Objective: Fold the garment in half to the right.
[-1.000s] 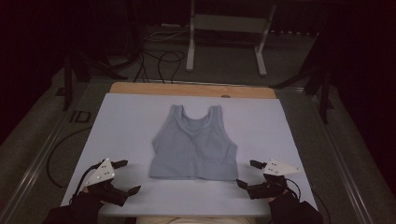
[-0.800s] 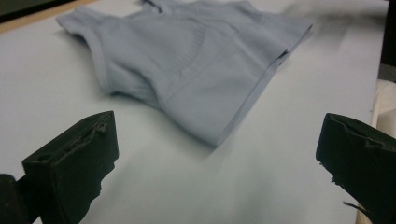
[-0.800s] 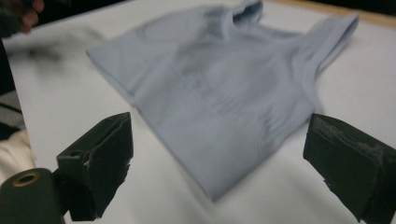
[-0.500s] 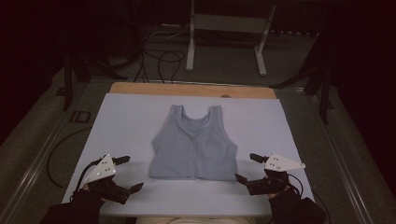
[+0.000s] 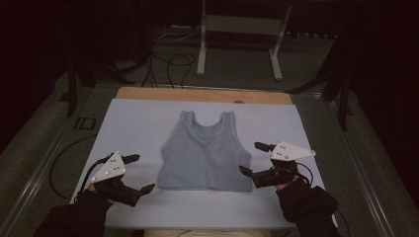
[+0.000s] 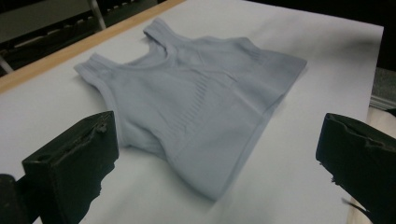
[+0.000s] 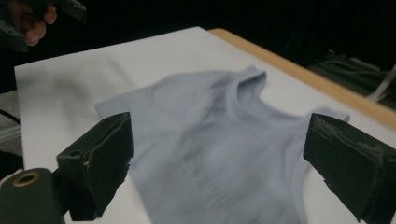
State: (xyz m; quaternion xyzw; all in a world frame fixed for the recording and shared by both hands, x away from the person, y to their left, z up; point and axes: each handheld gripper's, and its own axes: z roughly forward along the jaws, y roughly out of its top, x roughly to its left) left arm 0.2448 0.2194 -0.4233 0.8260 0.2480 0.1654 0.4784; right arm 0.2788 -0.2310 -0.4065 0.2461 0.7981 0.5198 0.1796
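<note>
My two tongs are near the front edge of the tabletop, and compared with a second ago both are a little closer to the top. The right tongs moved the most: they come inward and forward, and now their lower jaw is just beside the right hem corner of the top. The left tongs shifted only slightly and are still apart from the left hem corner. The top itself did not move; it lies flat in the middle of the tabletop, neck away from me, hem toward me. I judge that this is the approach before a grasp of the two hem corners, and no cloth is held yet.

Both tongs are wide open and empty. In the left gripper view the top lies between the spread jaws, further ahead, with bare tabletop in front of it. In the right gripper view the top is already very near the jaws. My forearms come in low from the front, hands angled inward toward the top.
</note>
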